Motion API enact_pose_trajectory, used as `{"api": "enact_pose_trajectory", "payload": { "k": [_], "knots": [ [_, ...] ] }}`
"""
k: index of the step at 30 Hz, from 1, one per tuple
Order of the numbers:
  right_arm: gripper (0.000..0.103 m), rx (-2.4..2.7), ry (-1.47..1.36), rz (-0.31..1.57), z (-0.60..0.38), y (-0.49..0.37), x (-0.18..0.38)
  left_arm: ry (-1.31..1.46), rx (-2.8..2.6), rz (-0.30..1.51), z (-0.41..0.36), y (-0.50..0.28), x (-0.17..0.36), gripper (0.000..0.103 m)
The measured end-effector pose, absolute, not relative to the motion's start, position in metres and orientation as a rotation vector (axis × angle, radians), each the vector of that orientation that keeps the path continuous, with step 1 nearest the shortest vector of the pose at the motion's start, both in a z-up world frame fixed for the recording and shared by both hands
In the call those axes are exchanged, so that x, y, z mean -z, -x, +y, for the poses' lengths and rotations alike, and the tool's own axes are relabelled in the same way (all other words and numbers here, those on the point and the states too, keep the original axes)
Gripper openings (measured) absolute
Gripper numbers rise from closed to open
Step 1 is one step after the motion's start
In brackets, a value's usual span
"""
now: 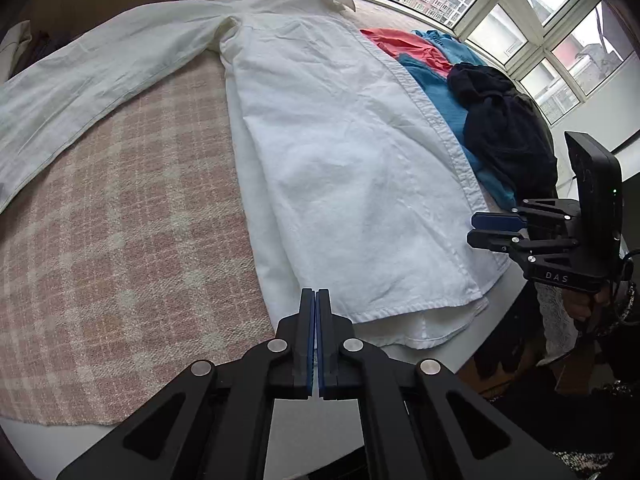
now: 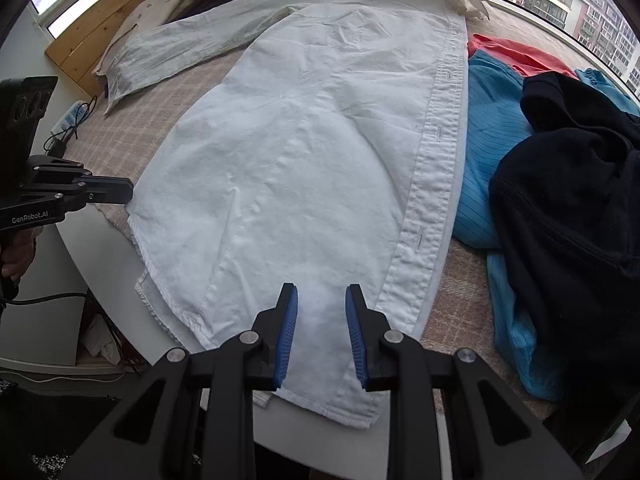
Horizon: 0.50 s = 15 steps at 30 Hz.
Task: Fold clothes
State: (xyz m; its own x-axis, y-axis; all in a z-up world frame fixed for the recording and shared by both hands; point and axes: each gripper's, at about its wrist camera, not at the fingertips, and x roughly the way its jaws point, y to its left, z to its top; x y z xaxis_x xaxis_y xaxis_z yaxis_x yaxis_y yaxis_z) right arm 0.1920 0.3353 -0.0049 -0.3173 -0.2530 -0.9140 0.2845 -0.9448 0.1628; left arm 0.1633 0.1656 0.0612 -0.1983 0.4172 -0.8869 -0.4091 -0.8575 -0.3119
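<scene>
Now white cotton button-up shirt [image 2: 304,168] runs lengthwise away; right gripper [image 2: 321,332] fingers spread over hem, left gripper [image 1: 316,336] fingers closed, empty.

Both cameras sit low at the near edge of the table [image 1: 248,432], close above the hem of the white shirt [image 1: 340,168], and look along it toward the windows [image 1: 520,20]. The left view sits left of the hem, the right view over it. Both share the shirt and the pile of clothes [image 2: 560,200].
</scene>
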Motion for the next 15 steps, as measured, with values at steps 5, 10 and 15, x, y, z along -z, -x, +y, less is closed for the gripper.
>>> {"api": "enact_pose_trajectory", "payload": {
  "k": [5, 10, 15],
  "knots": [
    [0.041, 2.28, -1.386, 0.083, 0.293, -0.203, -0.026, 1.506, -2.077, -0.005, 0.165, -0.157, -0.08, 0.0],
    [0.046, 2.267, -1.245, 0.284, 0.233, -0.207, -0.029, 1.511, -2.04, -0.073, 0.164, -0.144, -0.089, 0.0],
    [0.046, 2.339, -1.199, 0.372, 0.207, -0.202, -0.018, 1.448, -1.983, -0.139, 0.173, -0.138, -0.109, 0.0]
  ]
}}
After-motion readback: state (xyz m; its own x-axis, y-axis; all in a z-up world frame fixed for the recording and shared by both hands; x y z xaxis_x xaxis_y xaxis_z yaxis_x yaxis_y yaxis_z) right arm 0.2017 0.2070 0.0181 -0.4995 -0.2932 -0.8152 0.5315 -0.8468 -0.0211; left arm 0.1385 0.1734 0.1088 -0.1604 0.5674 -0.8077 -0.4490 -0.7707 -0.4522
